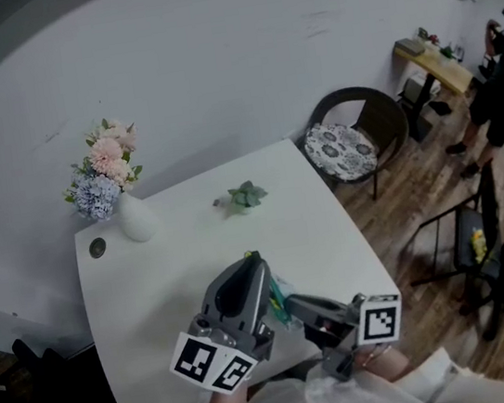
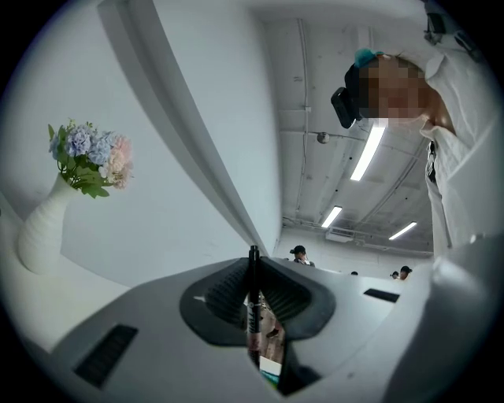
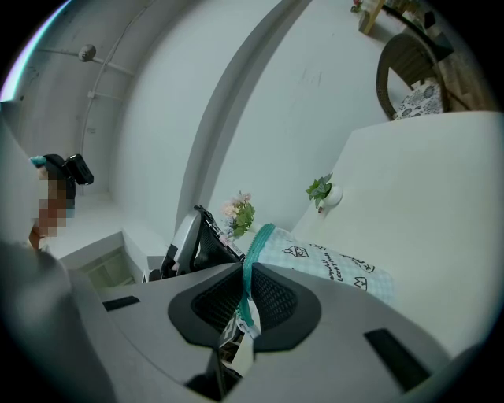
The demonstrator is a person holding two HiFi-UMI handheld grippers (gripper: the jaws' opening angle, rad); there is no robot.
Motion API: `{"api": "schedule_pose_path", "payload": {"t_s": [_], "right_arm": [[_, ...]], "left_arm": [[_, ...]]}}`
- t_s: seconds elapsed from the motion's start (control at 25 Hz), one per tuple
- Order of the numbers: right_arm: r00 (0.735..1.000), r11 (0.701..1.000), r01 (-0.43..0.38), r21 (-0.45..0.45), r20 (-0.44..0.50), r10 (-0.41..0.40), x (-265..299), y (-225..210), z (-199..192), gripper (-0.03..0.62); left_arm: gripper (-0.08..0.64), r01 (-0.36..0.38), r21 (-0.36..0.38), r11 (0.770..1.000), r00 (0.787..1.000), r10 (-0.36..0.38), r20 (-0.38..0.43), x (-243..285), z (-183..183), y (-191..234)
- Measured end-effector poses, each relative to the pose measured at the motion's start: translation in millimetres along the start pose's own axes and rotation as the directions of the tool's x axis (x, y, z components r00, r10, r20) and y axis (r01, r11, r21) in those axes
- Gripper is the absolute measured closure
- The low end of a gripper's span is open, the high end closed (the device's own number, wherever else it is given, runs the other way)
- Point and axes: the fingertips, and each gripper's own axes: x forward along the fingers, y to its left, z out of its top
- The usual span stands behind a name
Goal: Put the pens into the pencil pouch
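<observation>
White desk had a pale checked pouch near its front edge. Right gripper jaws were clamped on the pouch's teal zipper edge. Left gripper jaws were clamped on a black pen, which ran along them, close to the pouch.

Vase far left, plant mid-back, tabletop open nearer
</observation>
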Motion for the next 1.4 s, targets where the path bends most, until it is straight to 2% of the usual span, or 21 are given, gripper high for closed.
{"api": "schedule_pose_path", "payload": {"t_s": [0.4, 0.92, 1.08, 1.2, 1.4], "right_arm": [[1.0, 1.0, -0.002, 0.005, 0.006, 0.002, -2.0, 1.4, -4.0, 0.556], [1.0, 1.0, 0.002, 0.009, 0.016, -0.002, -6.8, 4.6, -10.3, 0.557], [1.0, 1.0, -0.003, 0.007, 0.018, 0.003, -7.8, 7.3, -11.7, 0.557], [1.0, 1.0, -0.002, 0.006, 0.019, 0.002, -8.3, 8.4, -12.6, 0.557], [1.0, 1.0, 0.0, 0.007, 0.021, 0.0, -10.1, 8.8, -14.7, 0.557]], "left_arm": [[0.512, 0.024, 0.012, 1.0, 0.998, -0.023, -0.051, -12.7, -13.2, -11.1], [0.511, 0.041, 0.02, 0.999, 0.997, -0.04, -0.061, -18.7, -14.4, -20.5], [0.494, 0.047, 0.028, 0.999, 0.996, -0.045, -0.072, -19.5, -15.4, -23.7], [0.449, 0.041, 0.029, 0.999, 0.996, -0.039, -0.079, -20.2, -16.4, -23.7], [0.445, 0.057, 0.05, 0.997, 0.993, -0.051, -0.11, -19.3, -21.1, -28.0]]}}
